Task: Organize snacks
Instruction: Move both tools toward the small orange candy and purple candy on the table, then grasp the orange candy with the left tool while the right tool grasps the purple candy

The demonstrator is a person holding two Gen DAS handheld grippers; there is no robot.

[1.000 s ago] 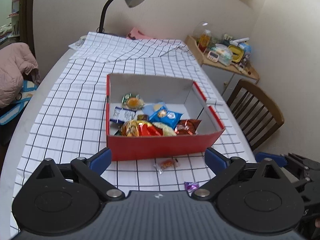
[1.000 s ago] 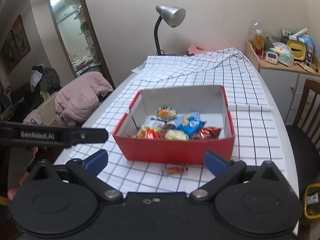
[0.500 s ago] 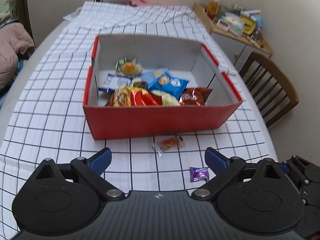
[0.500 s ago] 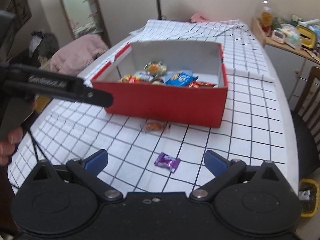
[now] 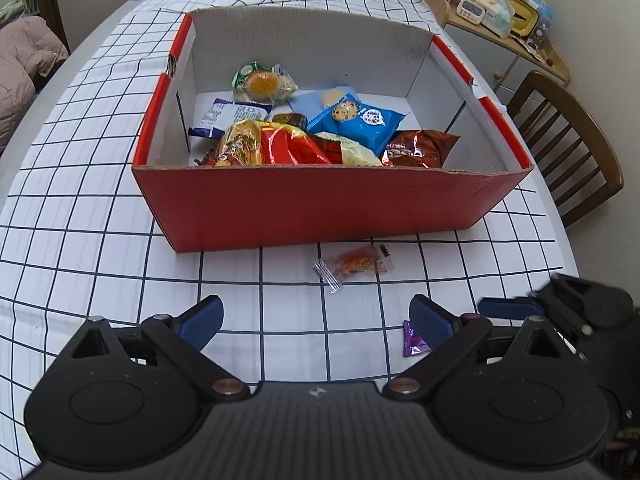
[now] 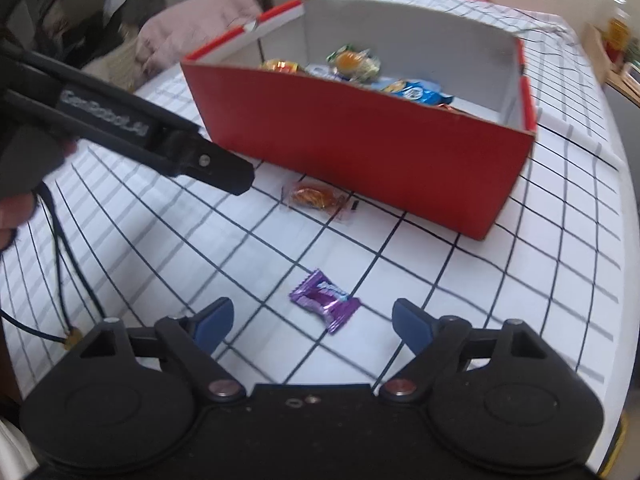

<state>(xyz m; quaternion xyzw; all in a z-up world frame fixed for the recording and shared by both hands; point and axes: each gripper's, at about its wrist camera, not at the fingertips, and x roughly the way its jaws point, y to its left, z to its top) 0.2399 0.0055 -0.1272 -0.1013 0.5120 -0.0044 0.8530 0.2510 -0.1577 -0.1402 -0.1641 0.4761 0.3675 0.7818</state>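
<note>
Right tool (image 6: 309,322) released, its fingers bracketing the purple candy (image 6: 325,299) at lower centre of frame on the counter (image 6: 520,280). Light, crinkly, probably slippery: pinch the plump middle. Left tool (image 5: 316,322) also released, empty.

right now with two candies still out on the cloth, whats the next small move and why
Probably ease the right claw forward and down over the purple candy and close on it. Its blue fingers are spread, empty, and the candy lies between them, just ahead on the checked cloth. The orange candy sits farther off by the red box, nearer the left claw.
</note>
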